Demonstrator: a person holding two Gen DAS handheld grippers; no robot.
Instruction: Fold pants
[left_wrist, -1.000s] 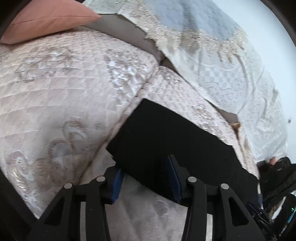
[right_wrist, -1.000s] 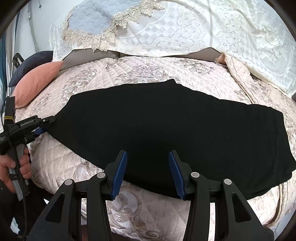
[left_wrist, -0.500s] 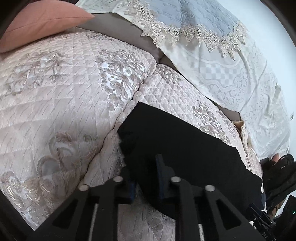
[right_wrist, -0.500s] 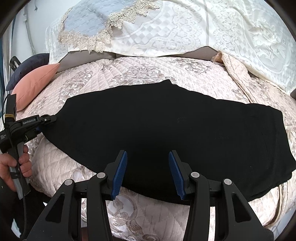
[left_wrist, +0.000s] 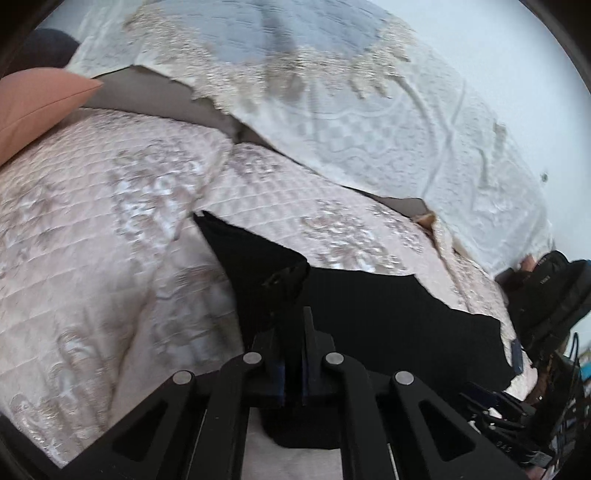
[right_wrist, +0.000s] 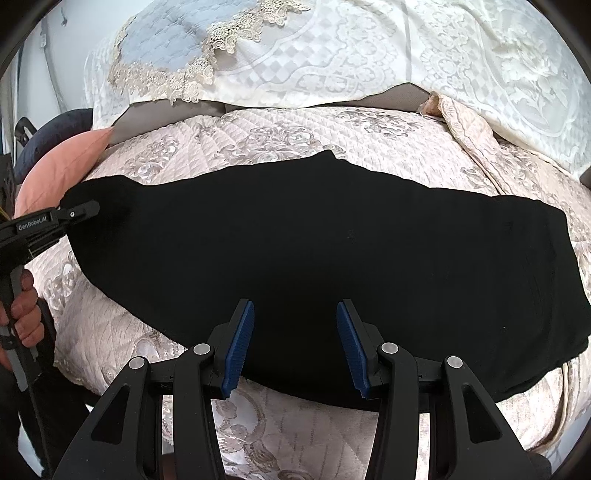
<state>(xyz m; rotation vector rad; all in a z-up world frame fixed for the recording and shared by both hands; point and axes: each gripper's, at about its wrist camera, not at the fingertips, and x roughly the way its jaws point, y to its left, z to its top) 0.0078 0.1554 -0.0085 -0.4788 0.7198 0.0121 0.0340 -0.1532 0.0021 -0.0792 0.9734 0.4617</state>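
Note:
Black pants (right_wrist: 314, 251) lie spread across the quilted pink bed cover (right_wrist: 332, 133), running left to right. My left gripper (left_wrist: 291, 332) is shut on the left end of the pants (left_wrist: 258, 266), and that corner stands lifted off the cover. From the right wrist view the left gripper (right_wrist: 94, 208) shows at the far left, pinching the same end. My right gripper (right_wrist: 295, 332) hovers open over the near edge of the pants, its blue pads (right_wrist: 242, 343) apart with nothing pressed between them.
A salmon cushion (left_wrist: 33, 107) lies at the far left beside a dark one (right_wrist: 55, 129). White lace covers (right_wrist: 369, 55) drape the pillows at the back. A hand (right_wrist: 24, 310) grips the left tool's handle. Dark gear (left_wrist: 546, 295) sits beyond the bed's right side.
My left gripper's jaws closed on the left end of the pants and lifted that corner up off the cover. The right gripper stayed where it was, open.

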